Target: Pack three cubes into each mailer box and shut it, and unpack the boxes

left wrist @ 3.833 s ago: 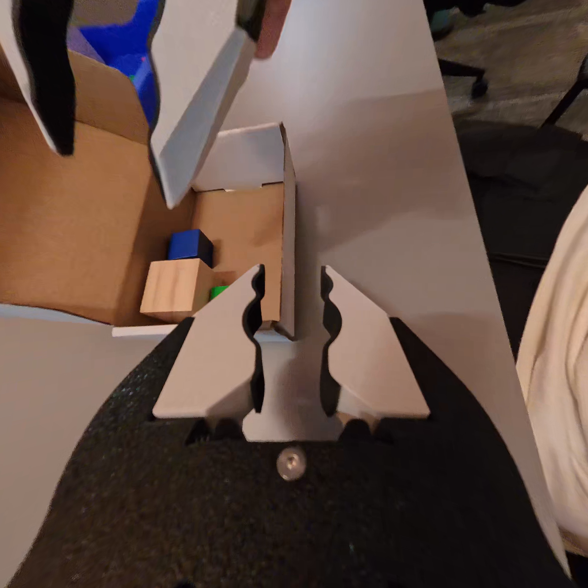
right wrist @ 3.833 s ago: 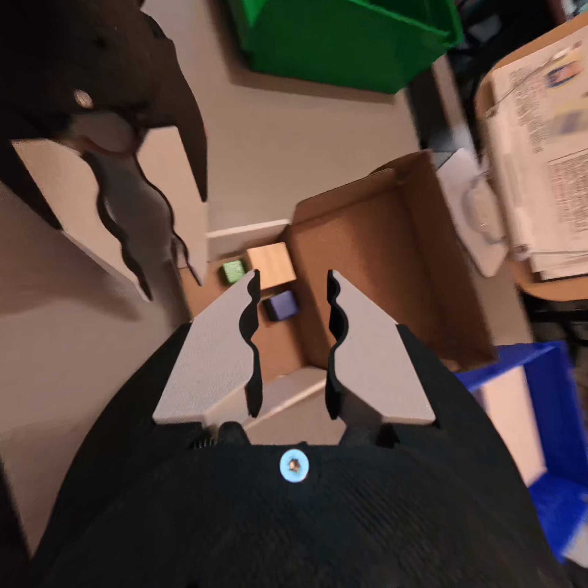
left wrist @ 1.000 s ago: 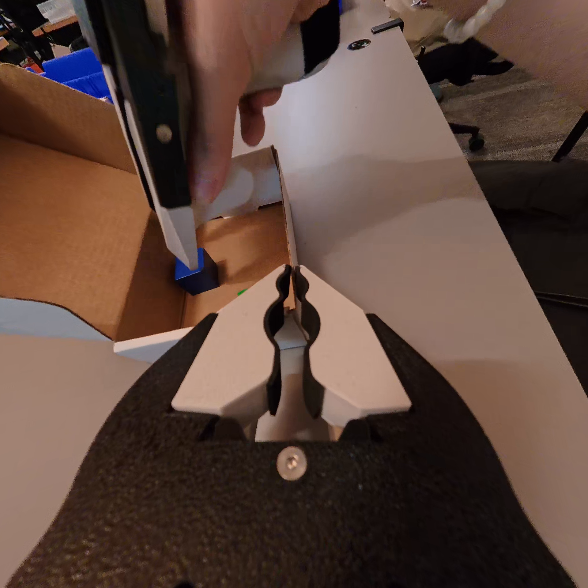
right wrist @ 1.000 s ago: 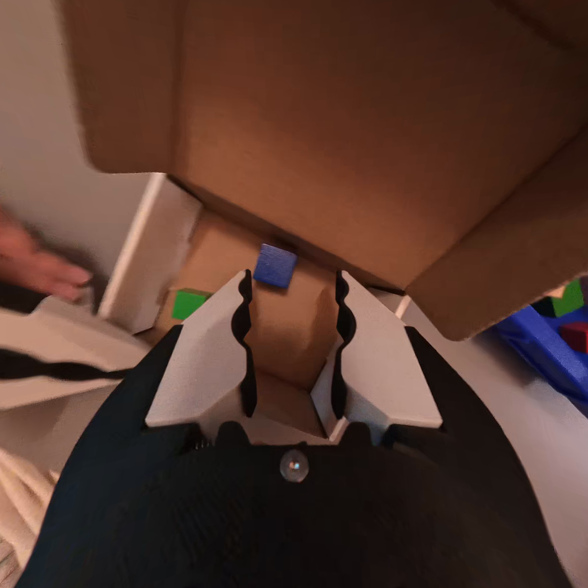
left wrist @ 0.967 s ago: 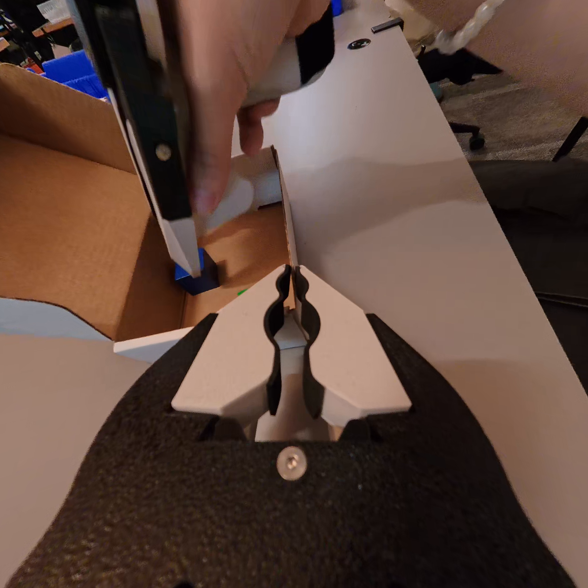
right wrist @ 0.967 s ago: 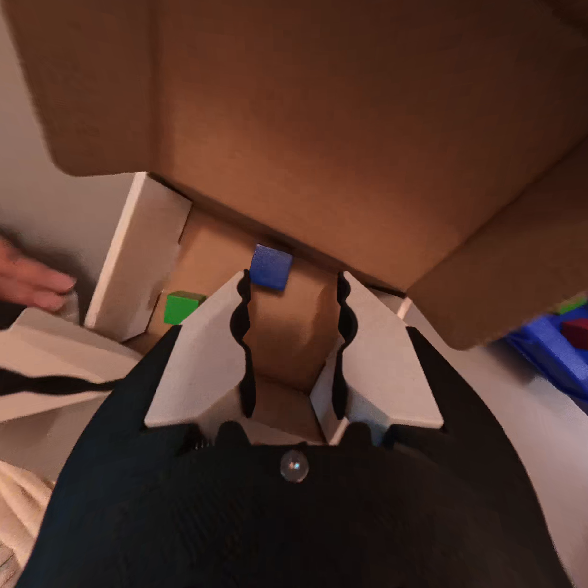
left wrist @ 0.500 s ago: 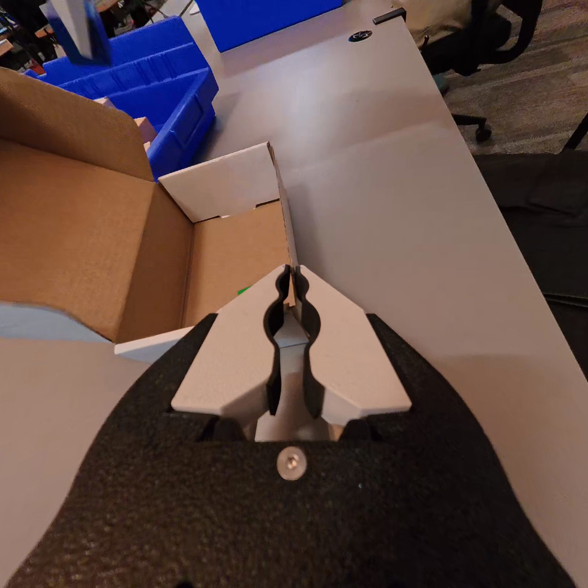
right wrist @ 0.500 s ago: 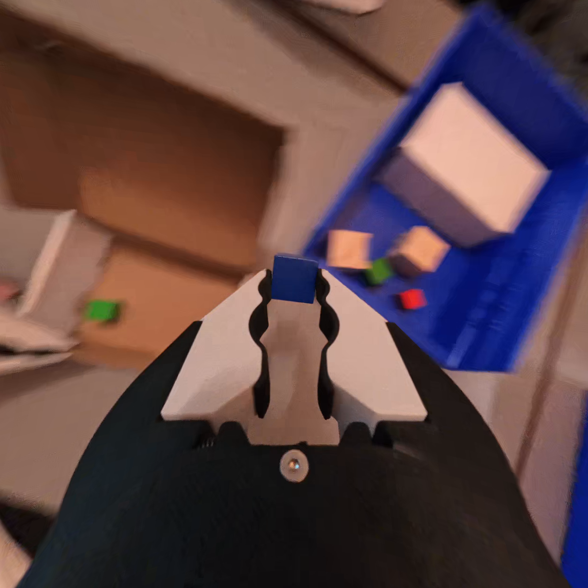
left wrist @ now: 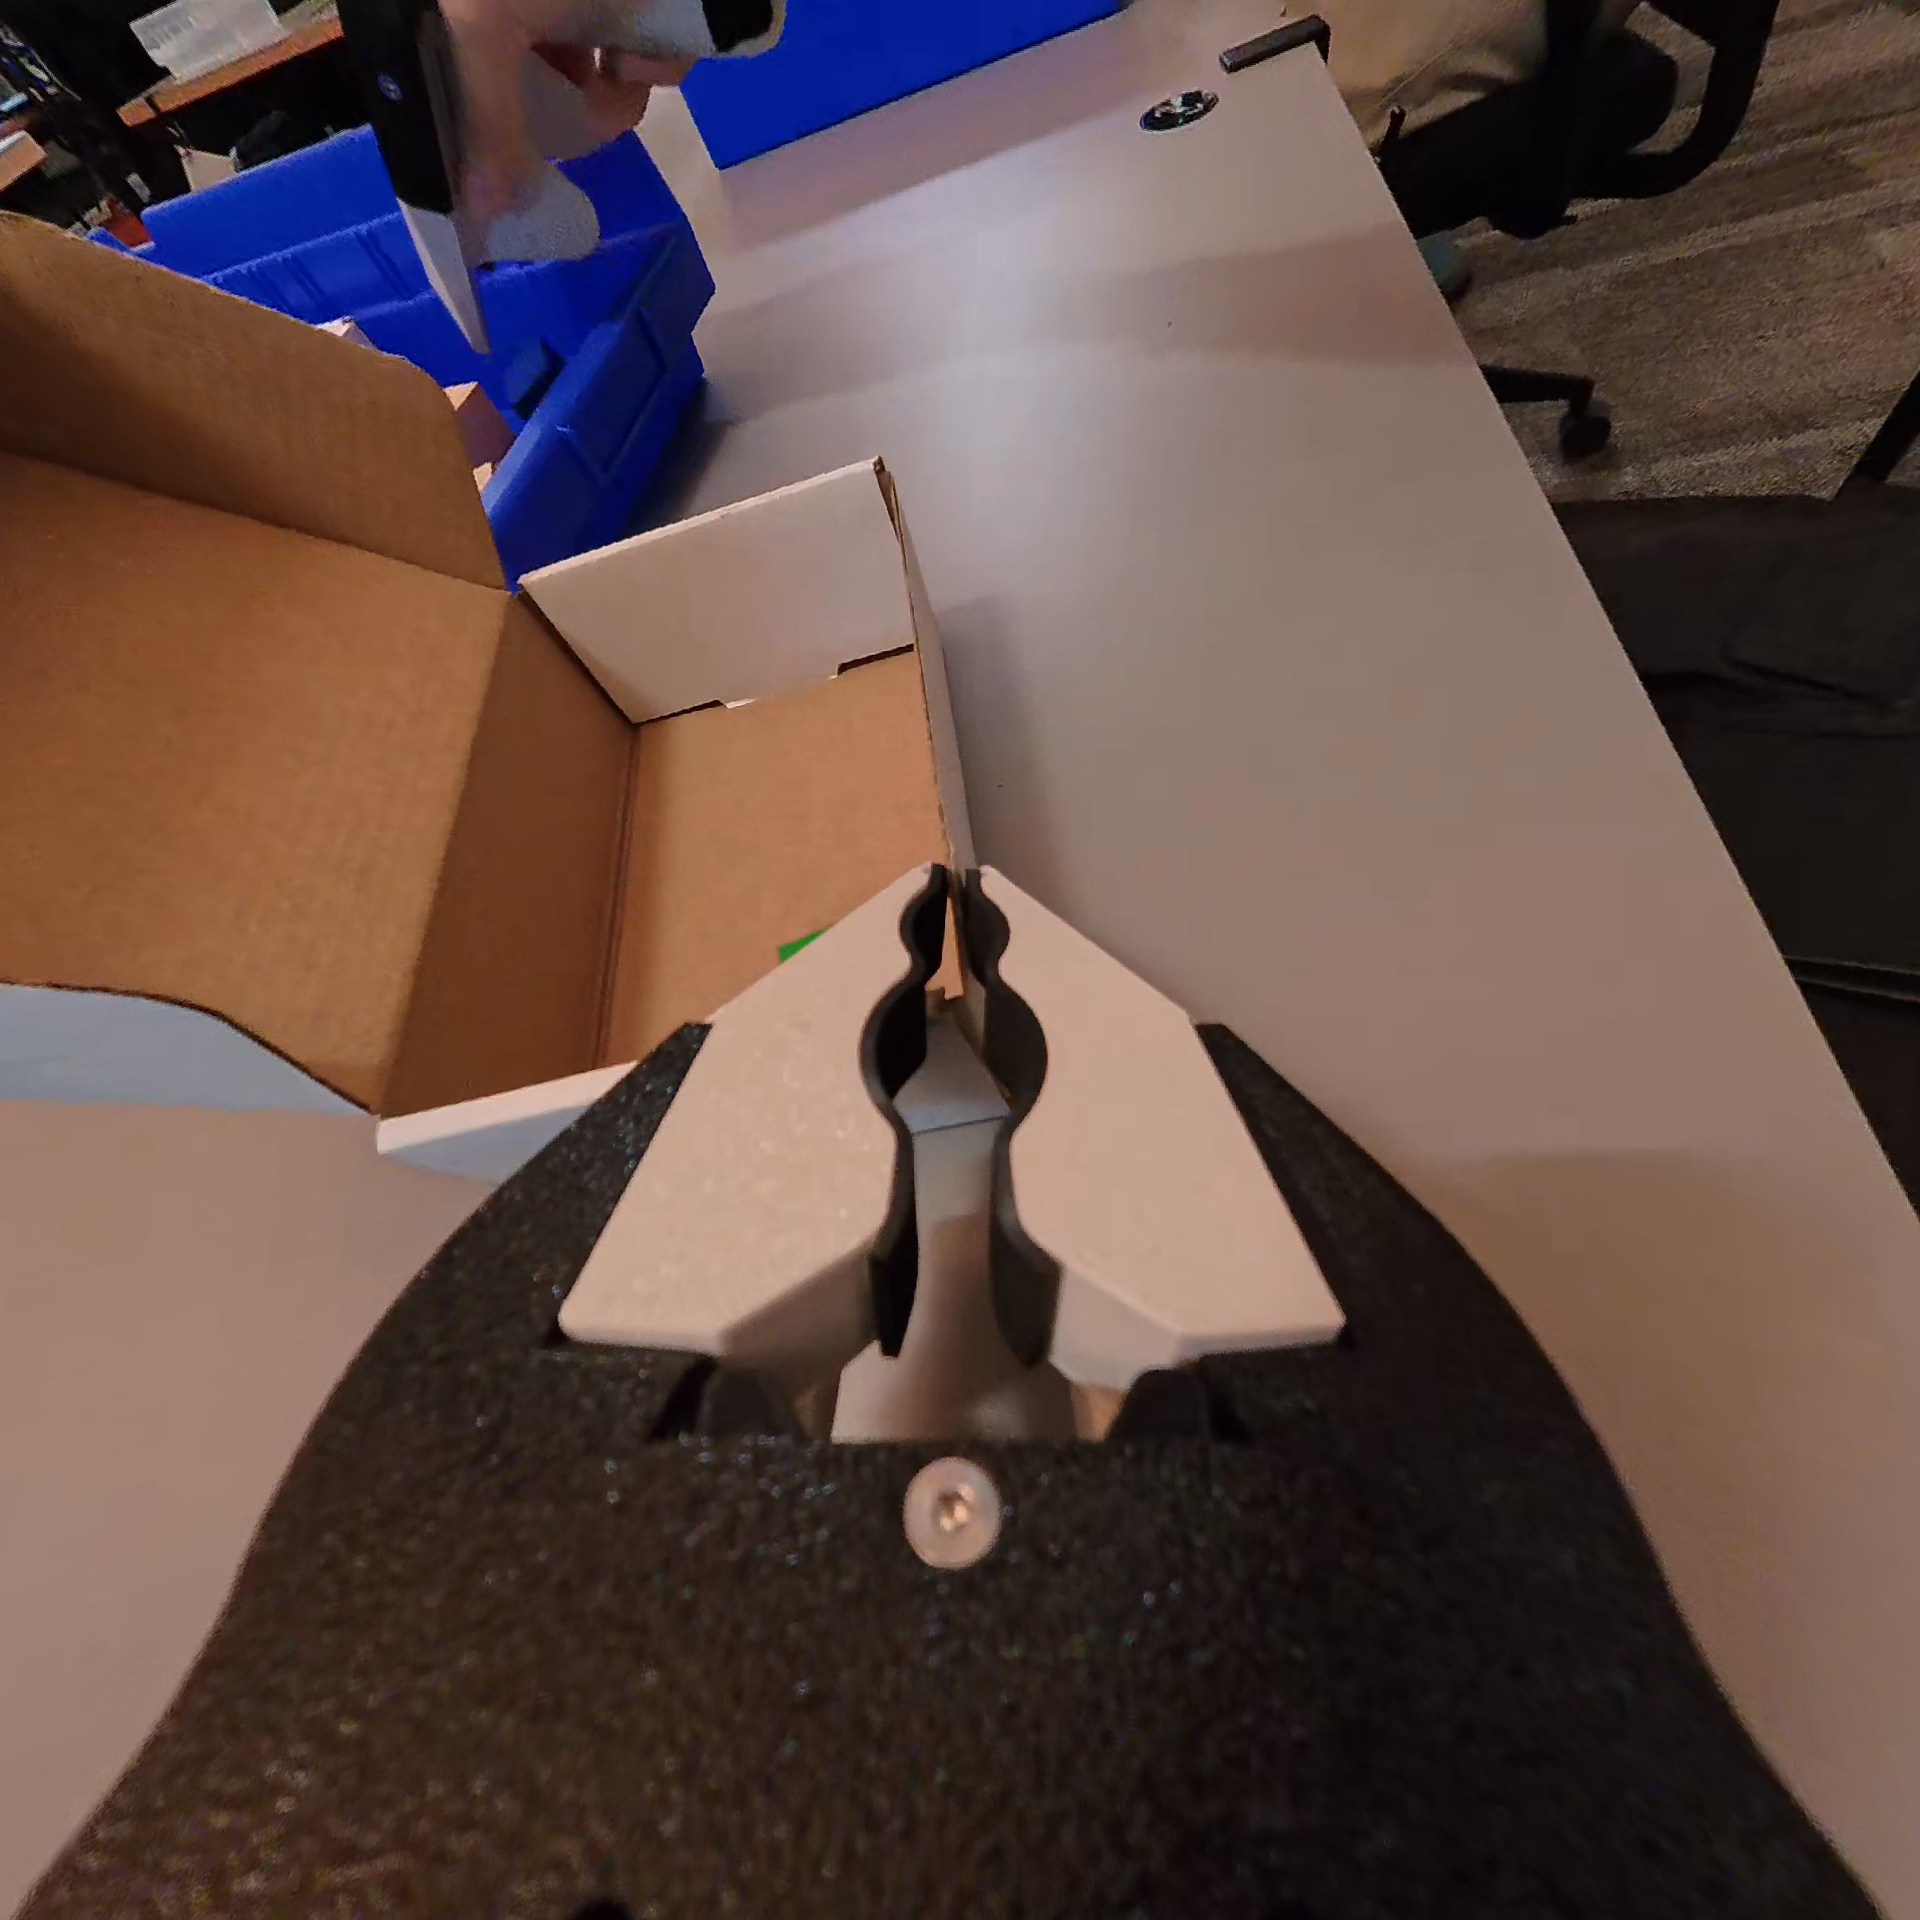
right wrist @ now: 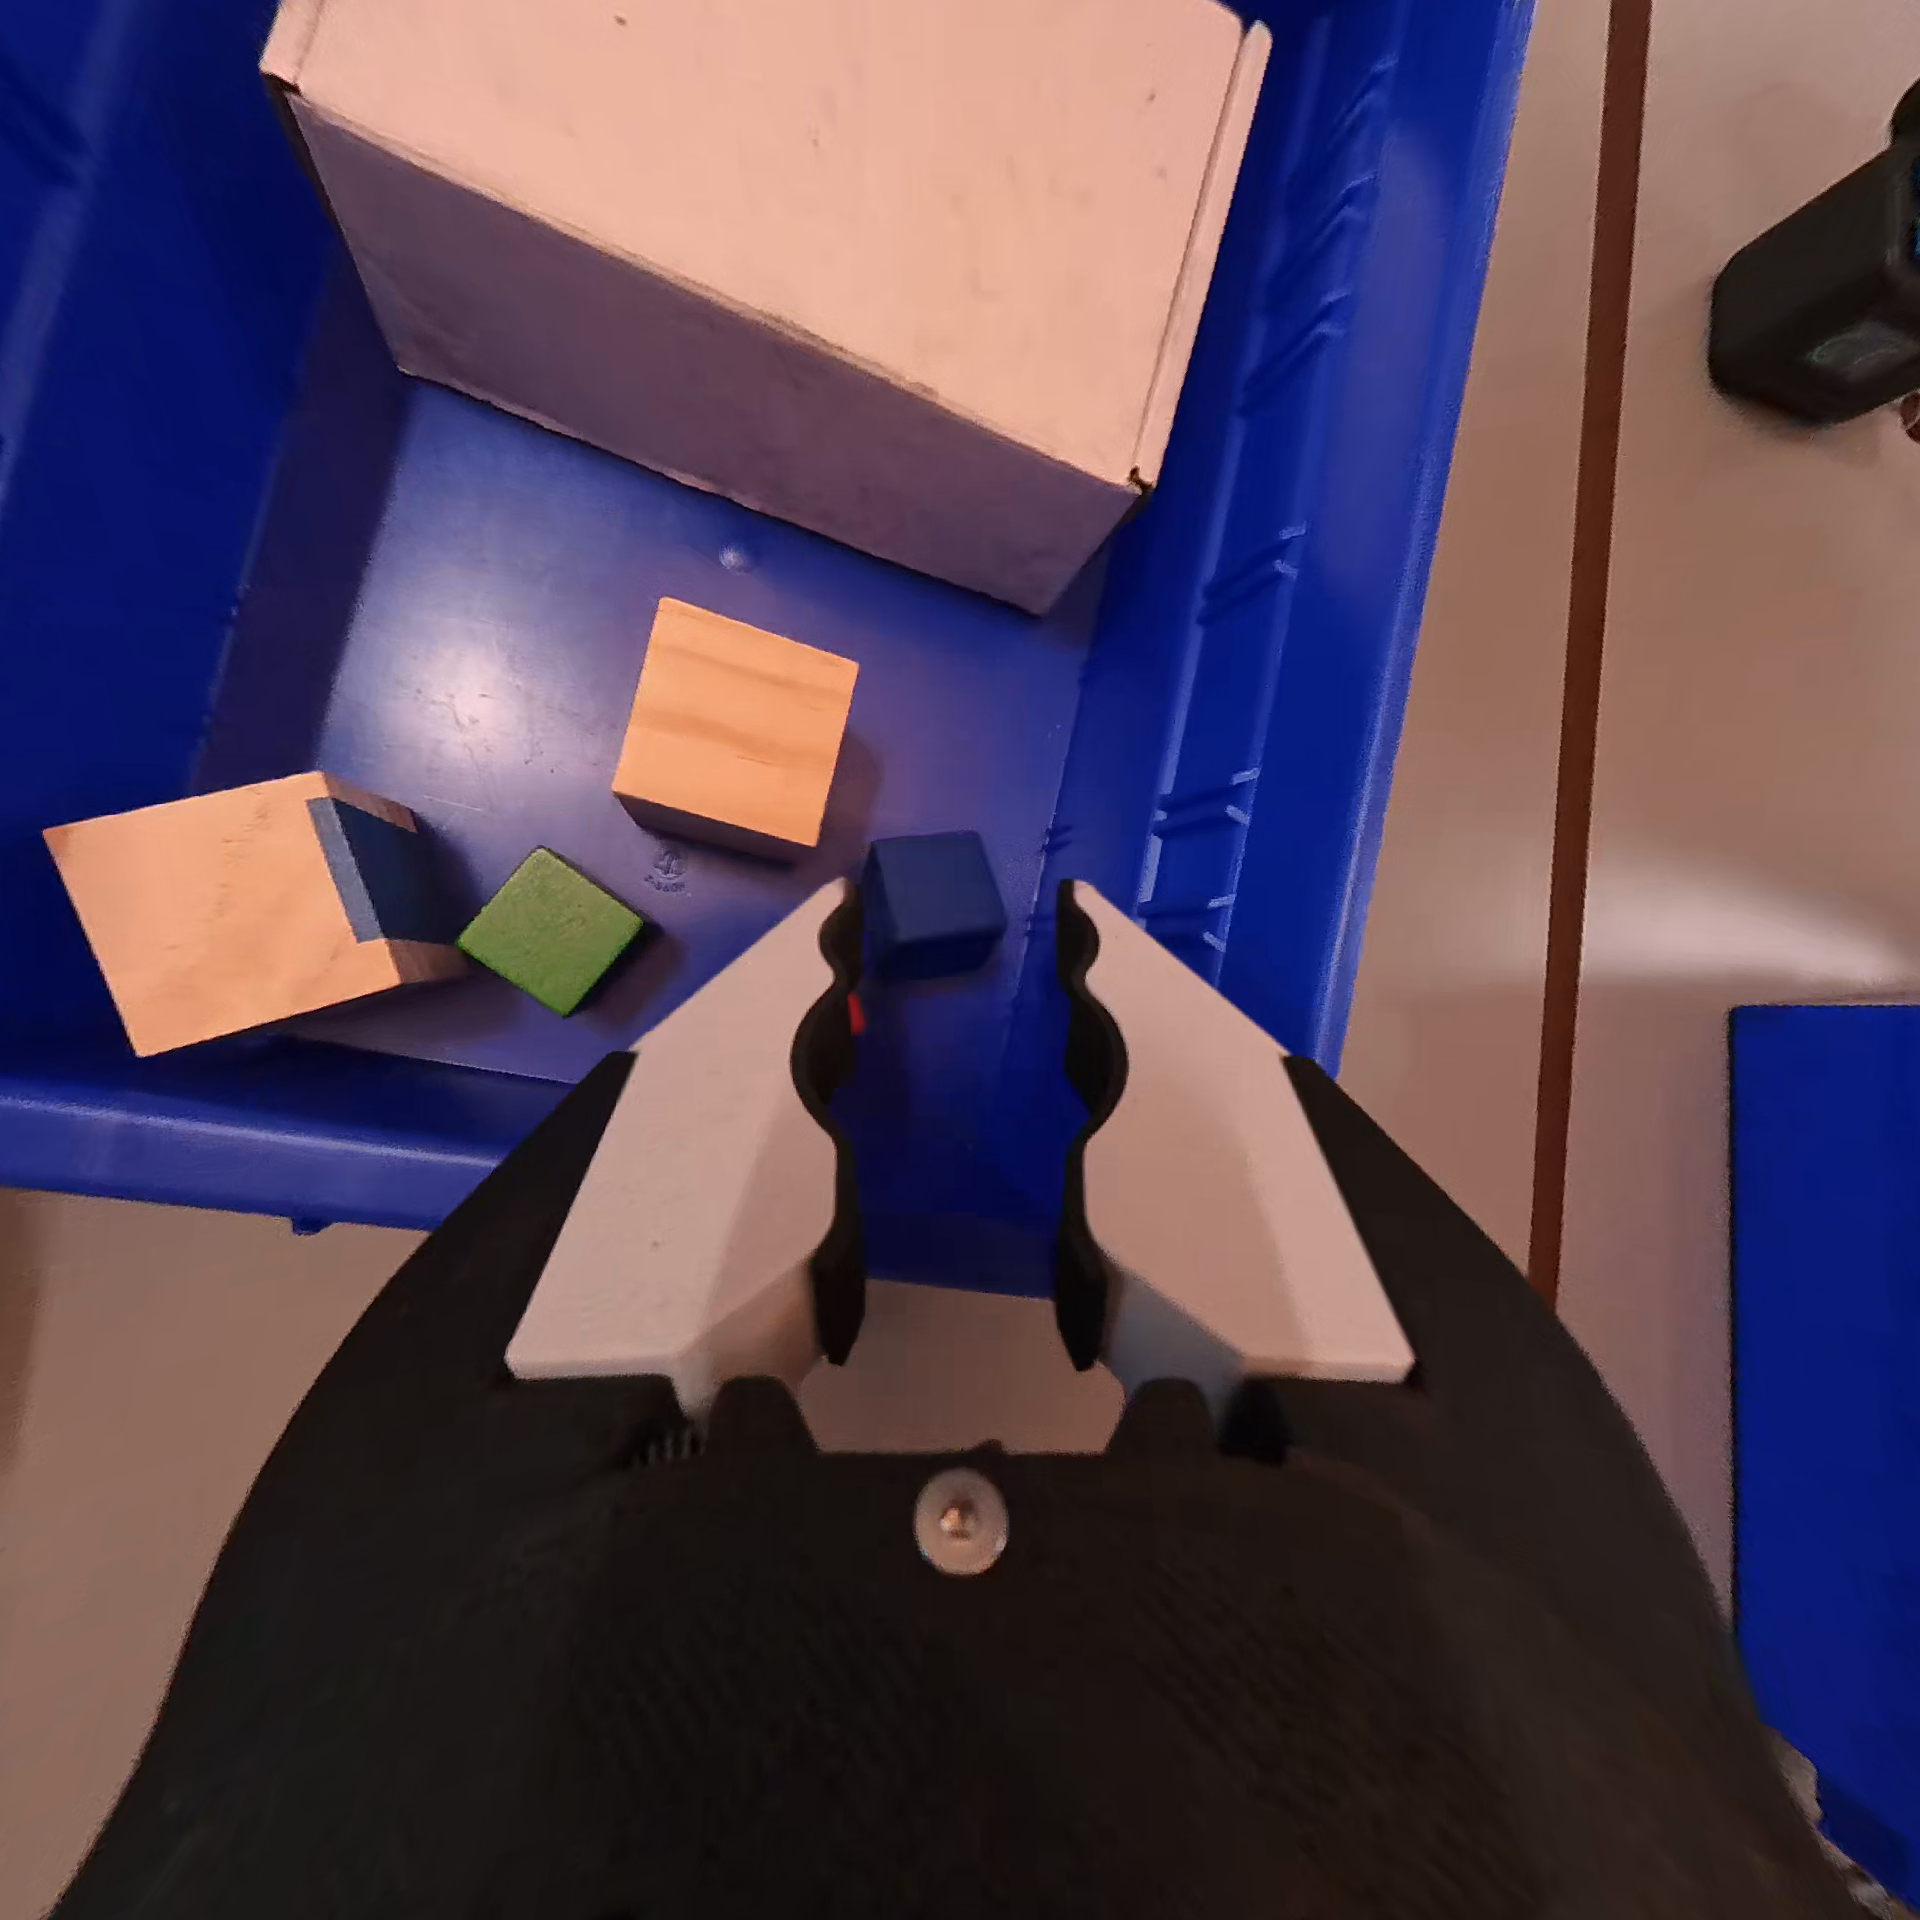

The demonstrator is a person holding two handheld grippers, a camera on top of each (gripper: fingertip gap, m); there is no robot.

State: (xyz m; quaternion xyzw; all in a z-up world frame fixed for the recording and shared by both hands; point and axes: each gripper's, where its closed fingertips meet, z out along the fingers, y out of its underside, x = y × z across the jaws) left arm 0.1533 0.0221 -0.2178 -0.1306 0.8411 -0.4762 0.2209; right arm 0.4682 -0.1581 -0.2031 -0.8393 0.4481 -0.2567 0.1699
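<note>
Behind left gripper [left wrist: 954,896], green cube [left wrist: 802,947] half-hidden

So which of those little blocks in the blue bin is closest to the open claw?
The small dark blue cube, lying just beyond the right gripper fingertips. The green cube and both plain wooden cubes lie farther left.

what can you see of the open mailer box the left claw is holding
The mailer box is corrugated cardboard, brown inside and white outside. It sits open on the table, its lid folded back beside the blue bin. The left claw is shut on its upright right wall. Inside, only a sliver of a green cube shows past the claw; the visible floor holds nothing else.
</note>
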